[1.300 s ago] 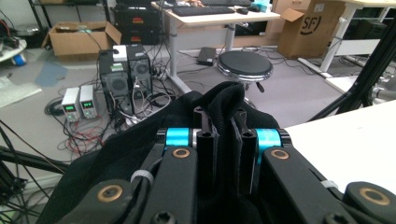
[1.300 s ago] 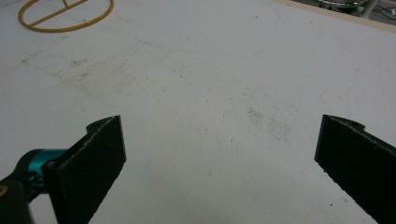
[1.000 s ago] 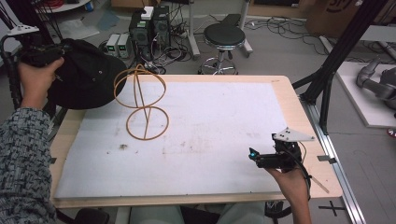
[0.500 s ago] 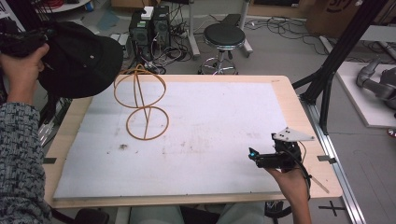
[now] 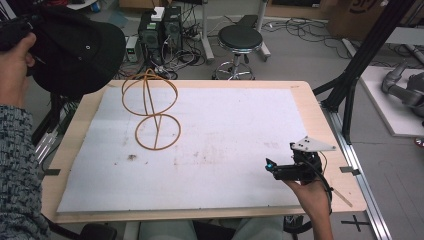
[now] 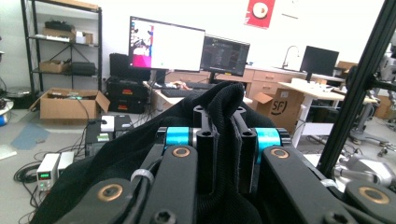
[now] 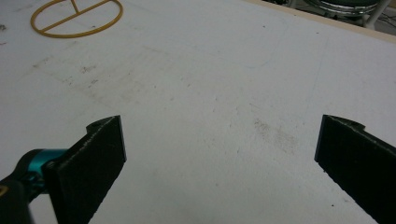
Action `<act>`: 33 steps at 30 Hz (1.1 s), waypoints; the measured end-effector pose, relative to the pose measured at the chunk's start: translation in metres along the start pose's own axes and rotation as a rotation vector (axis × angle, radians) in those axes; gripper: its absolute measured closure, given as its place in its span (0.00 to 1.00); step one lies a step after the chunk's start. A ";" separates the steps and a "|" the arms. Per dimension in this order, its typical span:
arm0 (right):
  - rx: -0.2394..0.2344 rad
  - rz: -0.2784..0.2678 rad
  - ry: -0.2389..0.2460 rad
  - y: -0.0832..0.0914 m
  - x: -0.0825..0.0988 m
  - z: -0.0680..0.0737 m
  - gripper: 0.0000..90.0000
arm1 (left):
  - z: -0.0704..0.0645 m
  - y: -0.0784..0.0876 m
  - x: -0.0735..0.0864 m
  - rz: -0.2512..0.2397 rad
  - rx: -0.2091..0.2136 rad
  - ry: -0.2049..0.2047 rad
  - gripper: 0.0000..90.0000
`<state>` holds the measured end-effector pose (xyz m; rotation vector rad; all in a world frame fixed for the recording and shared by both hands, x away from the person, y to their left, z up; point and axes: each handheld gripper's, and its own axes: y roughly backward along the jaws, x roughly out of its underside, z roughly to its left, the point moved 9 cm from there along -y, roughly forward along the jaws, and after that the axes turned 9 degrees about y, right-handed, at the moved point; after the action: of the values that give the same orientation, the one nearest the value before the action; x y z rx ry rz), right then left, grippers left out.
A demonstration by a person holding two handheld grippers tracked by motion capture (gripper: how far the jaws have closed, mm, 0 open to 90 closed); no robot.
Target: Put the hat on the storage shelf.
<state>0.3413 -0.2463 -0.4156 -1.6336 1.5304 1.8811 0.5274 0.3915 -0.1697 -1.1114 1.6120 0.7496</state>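
High view shows the right gripper (image 5: 280, 170) resting low near the table's (image 5: 320, 125) front right edge, jaws wide apart. Farther off stands the wire stand (image 5: 151, 112); beyond, the left gripper (image 6: 223, 140) is clamped on the black cap (image 5: 75, 50), held above the table's far left corner.

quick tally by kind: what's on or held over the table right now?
Black cap: 1, clamped in the left gripper, off the table's left edge
Wire hat stand: 1, upright on the white sheet
Grippers: 2, including the open right gripper
Total: 4

Bright, even light; slight softness
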 end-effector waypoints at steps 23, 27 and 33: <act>0.003 -0.014 0.001 0.003 -0.005 0.000 0.02 | -0.081 -0.012 -0.001 0.082 0.281 0.028 0.93; 0.000 -0.017 0.001 0.004 -0.006 0.000 0.02 | -0.099 -0.016 0.006 0.108 0.317 0.013 0.93; -0.001 -0.019 0.004 0.004 -0.007 0.001 0.02 | -0.127 -0.024 0.021 0.163 0.377 -0.030 0.93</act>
<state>0.3405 -0.2441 -0.4083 -1.6475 1.5110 1.8704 0.4997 0.2651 -0.1487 -0.7019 1.7451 0.5322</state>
